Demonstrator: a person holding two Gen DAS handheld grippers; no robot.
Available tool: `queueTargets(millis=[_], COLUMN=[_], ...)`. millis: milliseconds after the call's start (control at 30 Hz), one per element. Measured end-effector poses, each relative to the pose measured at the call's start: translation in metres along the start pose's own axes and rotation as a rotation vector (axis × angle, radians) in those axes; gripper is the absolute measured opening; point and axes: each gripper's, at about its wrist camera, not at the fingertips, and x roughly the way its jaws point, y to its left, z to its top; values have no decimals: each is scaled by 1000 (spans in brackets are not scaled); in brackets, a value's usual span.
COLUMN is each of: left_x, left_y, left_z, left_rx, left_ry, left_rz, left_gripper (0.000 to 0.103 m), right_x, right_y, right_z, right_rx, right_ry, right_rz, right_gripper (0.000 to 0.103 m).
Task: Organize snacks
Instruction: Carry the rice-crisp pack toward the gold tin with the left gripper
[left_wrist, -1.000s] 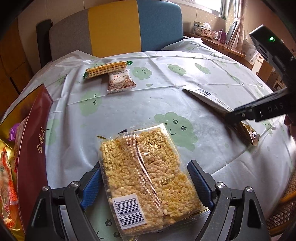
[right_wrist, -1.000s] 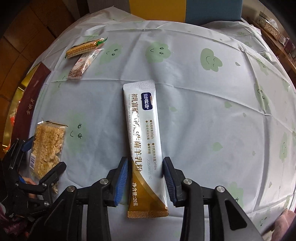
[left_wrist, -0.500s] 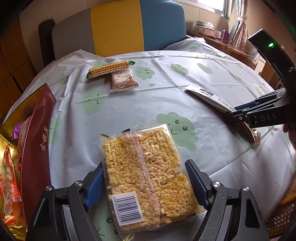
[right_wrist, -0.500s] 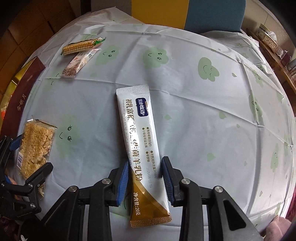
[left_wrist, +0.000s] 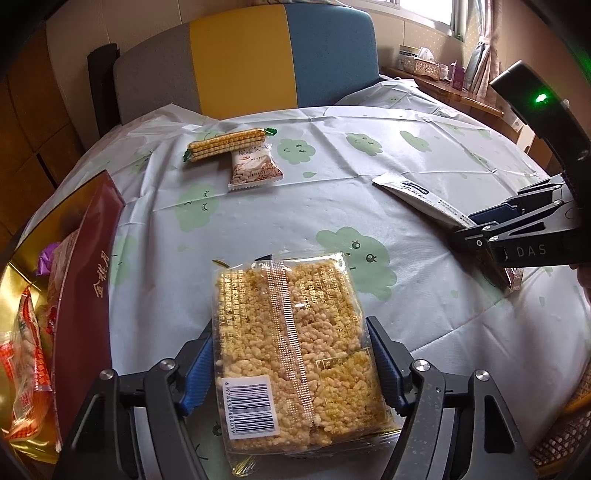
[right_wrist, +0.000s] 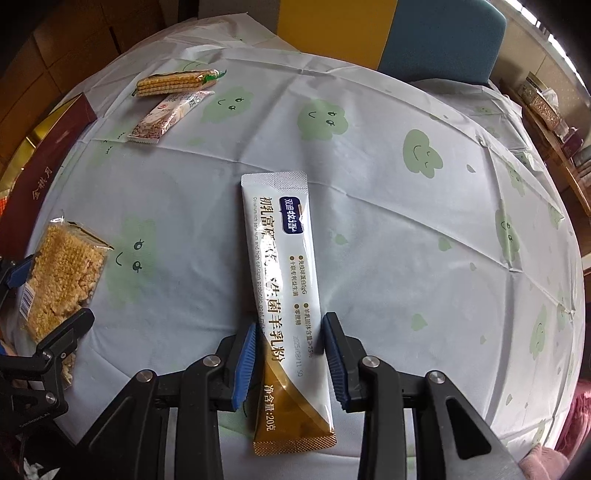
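Left wrist view: the left gripper (left_wrist: 291, 363) has been closing its jaws around the puffed-rice cake pack (left_wrist: 295, 350) lying barcode-up on the cloud-print tablecloth (left_wrist: 369, 206), blue pads just at its sides, while a red box (left_wrist: 88, 280) with gold characters sits left (the other tool reads "DAS"). Right wrist view: the right gripper (right_wrist: 290, 360) has narrowed its jaws beside the white-and-gold sachet (right_wrist: 284, 295), printed "probiotic goat milk" and "20", though whether the pads press it I cannot tell.
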Motion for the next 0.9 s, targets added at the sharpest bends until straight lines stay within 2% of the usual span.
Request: queueTargets(millis=[167,433,900], left_x=[-5,-27,-77], left_y=[-1,0,36], left_z=[-2,2,14], left_rx=[7,3,-101], left_ry=[3,-41,-106], left_rz=[3,-12,-29], left_gripper=[74,74,74], right_x=[3,2,-6], right_y=[6,7,17], right_z=[-1,-5,-10], right_rx=[2,-23,-29], right_ry=[-1,-8,-14], right_rz=[5,-13,-19], right_gripper=[35,35,35])
